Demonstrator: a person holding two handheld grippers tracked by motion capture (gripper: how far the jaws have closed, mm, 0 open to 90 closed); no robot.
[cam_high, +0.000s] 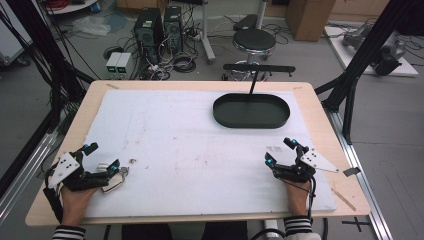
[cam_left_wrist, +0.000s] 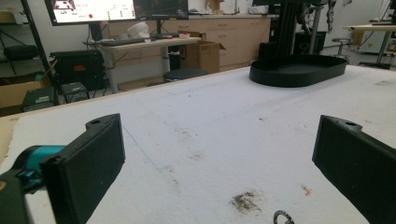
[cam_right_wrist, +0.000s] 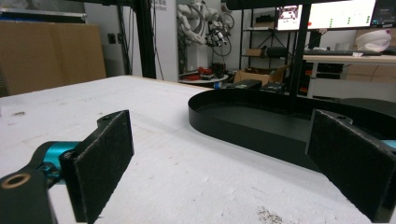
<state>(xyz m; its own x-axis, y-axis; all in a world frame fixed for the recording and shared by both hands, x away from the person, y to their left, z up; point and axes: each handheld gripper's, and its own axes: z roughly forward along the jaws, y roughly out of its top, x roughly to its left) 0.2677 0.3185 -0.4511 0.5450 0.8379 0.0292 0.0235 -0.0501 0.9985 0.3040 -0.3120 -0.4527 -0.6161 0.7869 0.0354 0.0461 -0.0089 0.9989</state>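
Observation:
My left gripper (cam_high: 105, 158) rests at the near left corner of the white foam board (cam_high: 190, 150), held by a hand in a striped sleeve. Its jaws stand wide open with nothing between them, as the left gripper view (cam_left_wrist: 219, 140) shows. A tiny metal ring (cam_high: 133, 161) lies on the board just right of it, also seen at the bottom edge (cam_left_wrist: 283, 217). My right gripper (cam_high: 280, 151) sits near the board's front right, open and empty (cam_right_wrist: 219, 140). A black oval tray (cam_high: 251, 110) (cam_right_wrist: 261, 123) (cam_left_wrist: 299, 70) lies empty at the back right.
The board lies on a wooden table (cam_high: 320, 120). A black T-shaped stand (cam_high: 257, 70) rises behind the tray. A stool (cam_high: 254, 40) and computer towers (cam_high: 160, 27) stand on the floor beyond. Black frame posts (cam_high: 365, 55) flank the table.

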